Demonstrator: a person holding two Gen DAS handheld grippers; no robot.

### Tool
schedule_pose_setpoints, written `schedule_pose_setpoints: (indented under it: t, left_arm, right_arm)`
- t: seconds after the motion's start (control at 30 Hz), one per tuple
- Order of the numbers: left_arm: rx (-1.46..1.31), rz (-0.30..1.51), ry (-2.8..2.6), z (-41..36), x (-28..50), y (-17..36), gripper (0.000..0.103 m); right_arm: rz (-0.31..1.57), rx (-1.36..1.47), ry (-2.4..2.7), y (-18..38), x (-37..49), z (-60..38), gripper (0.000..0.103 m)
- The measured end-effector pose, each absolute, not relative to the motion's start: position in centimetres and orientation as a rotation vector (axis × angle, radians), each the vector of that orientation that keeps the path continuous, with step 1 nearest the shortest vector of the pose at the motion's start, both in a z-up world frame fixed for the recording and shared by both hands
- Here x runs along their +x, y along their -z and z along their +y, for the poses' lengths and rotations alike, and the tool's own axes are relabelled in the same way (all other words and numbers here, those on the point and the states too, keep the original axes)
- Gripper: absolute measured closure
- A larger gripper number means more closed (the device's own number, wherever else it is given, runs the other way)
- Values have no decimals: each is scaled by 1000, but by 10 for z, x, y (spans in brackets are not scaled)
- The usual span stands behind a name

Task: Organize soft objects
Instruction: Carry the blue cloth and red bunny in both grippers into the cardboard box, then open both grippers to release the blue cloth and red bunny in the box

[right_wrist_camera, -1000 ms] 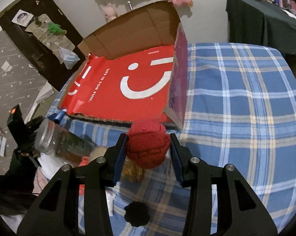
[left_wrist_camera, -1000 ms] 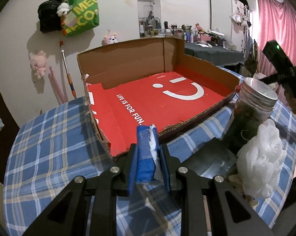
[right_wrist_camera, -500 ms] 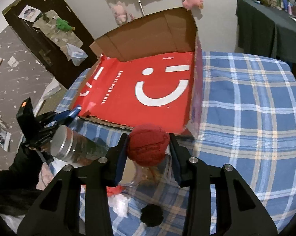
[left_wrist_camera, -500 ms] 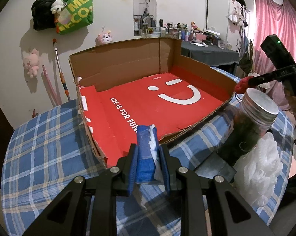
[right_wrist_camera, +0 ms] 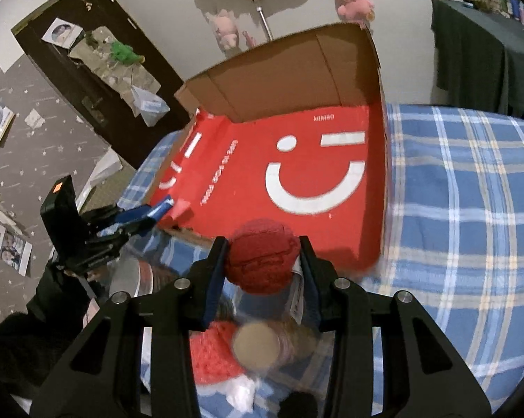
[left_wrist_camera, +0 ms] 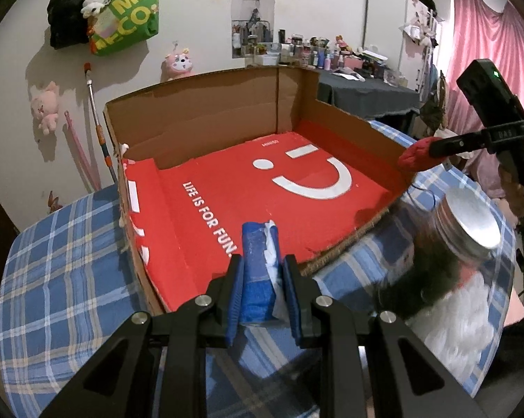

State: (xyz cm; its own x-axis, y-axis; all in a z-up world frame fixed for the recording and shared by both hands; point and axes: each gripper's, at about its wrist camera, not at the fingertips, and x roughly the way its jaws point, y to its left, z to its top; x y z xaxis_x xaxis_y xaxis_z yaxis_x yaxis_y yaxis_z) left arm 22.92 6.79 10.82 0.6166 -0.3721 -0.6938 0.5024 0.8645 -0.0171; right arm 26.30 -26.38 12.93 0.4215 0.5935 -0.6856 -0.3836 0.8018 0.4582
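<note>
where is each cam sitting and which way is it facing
Left wrist: on the left gripper, looking down its jaws, shut on a blue cloth, into the red-lined box; the right gripper shows.
Right wrist: on the right gripper, jaws gripping a red knitted ball, facing the box; the left gripper shows.
Shared: box, plaid tablecloth, both loads.

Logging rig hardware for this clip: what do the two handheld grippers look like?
Both are matte black. The left gripper and right gripper each have two angular fingers, blue pads and silver screw heads. A black box sits on each handle, with a green light or an orange mark.
</note>
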Motion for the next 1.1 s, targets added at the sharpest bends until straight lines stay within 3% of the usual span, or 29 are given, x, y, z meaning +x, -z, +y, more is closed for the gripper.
schedule_pose_setpoints:
  t: [0.37, 0.63, 1.1]
  left_arm:
    - [204, 812, 384, 42, 275, -112, 78]
    - [228, 917, 273, 35, 316, -90, 78]
    - [274, 1006, 202, 38, 336, -65, 77]
  right_arm:
    - [897, -15, -392, -133, 313, -219, 65]
    - [969, -228, -294, -103, 341, -187, 65]
    - [1084, -339, -283, -73, 344, -180, 65]
